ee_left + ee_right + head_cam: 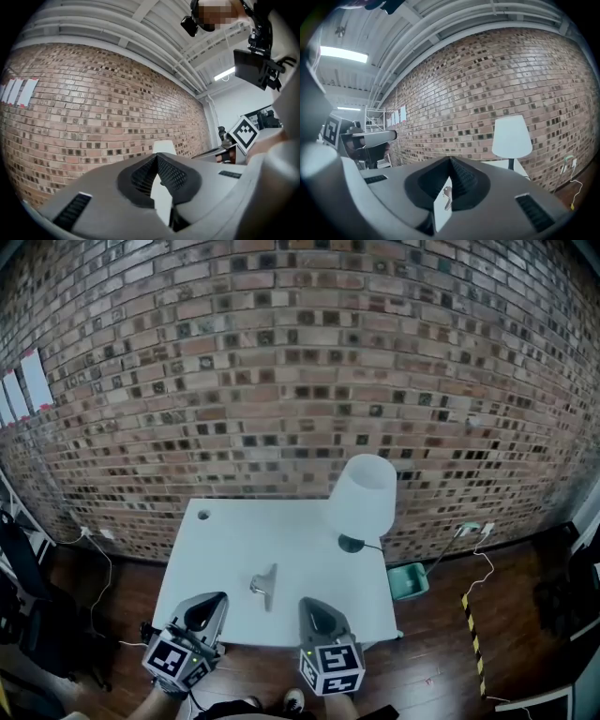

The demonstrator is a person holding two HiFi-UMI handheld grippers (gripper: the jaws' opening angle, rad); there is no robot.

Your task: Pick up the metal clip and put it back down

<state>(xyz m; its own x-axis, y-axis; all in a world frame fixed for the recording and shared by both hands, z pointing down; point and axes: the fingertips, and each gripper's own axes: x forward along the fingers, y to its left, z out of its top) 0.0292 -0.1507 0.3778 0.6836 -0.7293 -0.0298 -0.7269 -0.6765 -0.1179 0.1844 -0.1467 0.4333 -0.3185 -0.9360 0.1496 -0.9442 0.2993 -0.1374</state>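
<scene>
- Closest in, at the near edge of the white table (234,540): left gripper (211,604) and right gripper (314,607), side by side, each with fingers pressed together on nothing.
- Just beyond, near the middle of the tabletop: metal clip (264,585), lying flat, apart from both grippers and between their lines; also glimpsed through the slit under the right jaws' tips in the right gripper view.
- Judged as the approach before the pick-up; not yet at the lift.
- Calls next for parting one pair of jaws, reaching forward and down over the clip, then closing across its thin body; likely fiddly, given so flat a piece on so smooth a top.
- Further back on the table's right: white lamp (363,495) on a dark foot, well apart from the clip; small hole (203,515) near the far left corner.
- Below and around: dark wooden floor (441,652), teal bin (409,580) beside the table's right side, loose cables (98,545), yellow-and-black strip (472,629).
- Farthest: brick wall (300,362) across the whole back, pale sheets (36,381) at its left.
</scene>
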